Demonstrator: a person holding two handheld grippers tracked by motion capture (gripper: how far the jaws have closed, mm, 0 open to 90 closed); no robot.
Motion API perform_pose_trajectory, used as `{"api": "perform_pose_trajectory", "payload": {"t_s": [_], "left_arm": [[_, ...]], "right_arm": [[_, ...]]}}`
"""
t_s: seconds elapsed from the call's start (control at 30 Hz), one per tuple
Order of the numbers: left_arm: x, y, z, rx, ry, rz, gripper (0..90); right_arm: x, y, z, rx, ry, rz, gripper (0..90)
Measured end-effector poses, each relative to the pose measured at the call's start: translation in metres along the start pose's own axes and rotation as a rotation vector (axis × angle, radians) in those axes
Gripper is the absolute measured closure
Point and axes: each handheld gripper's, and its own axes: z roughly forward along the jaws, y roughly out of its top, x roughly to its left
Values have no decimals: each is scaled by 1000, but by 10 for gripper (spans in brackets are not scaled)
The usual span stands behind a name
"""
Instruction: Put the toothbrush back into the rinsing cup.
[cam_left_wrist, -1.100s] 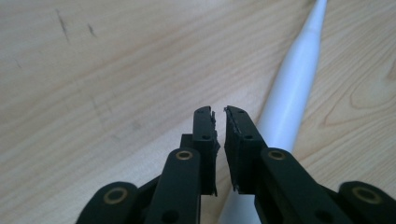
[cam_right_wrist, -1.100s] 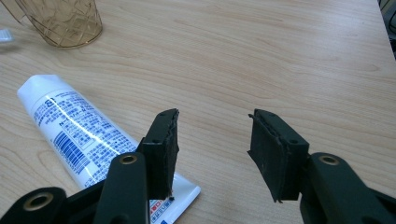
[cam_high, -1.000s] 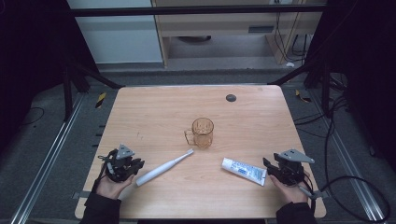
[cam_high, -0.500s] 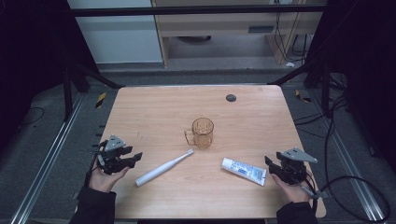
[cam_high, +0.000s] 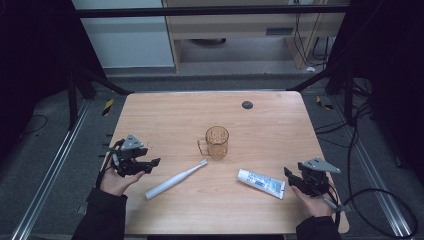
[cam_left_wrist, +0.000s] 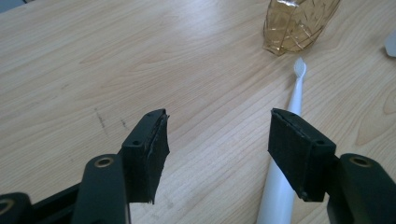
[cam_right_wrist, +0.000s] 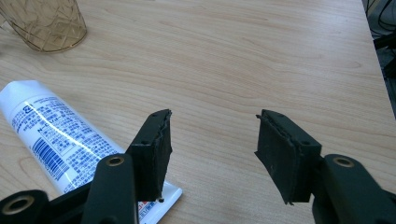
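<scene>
While both grippers wait near the table's front edge, the left gripper (cam_high: 150, 162) and right gripper (cam_high: 290, 175) stand with jaws spread, holding nothing. The electric toothbrush (cam_high: 176, 179) and toothpaste tube (cam_high: 261, 183) lie flat between them, apparently laid out for pickup, before the amber glass mug (cam_high: 216, 142) at mid-table.

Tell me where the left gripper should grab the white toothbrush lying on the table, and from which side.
Grip the toothbrush on its thick handle, the end nearest the left gripper, coming down from above with the jaws across its width. It lies flat and diagonal, with its thin brush head toward the glass mug.
</scene>
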Motion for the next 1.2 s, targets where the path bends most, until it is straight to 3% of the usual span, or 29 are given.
{"api": "perform_pose_trajectory", "payload": {"t_s": [0.03, 0.3, 0.6, 0.8, 1.03, 1.2], "left_arm": [[-1, 4, 4, 23, -13, 11, 358], [-8, 14, 17, 65, -56, 47, 371], [-29, 21, 39, 148, -103, 105, 428], [-36, 21, 50, 179, -125, 117, 441], [-39, 18, 62, 268, -133, 136, 465], [-41, 18, 68, 291, -150, 143, 481]], "right_arm": [[0, 0, 0, 0, 1, 1, 443], [-2, 0, 0, 0, -1, -5, 442], [-1, -1, 1, 12, 2, -24, 444], [-1, -1, 1, 16, 12, -18, 445], [-1, -2, 2, 21, 14, -29, 446], [-1, -3, 3, 28, 19, -25, 448]]}}
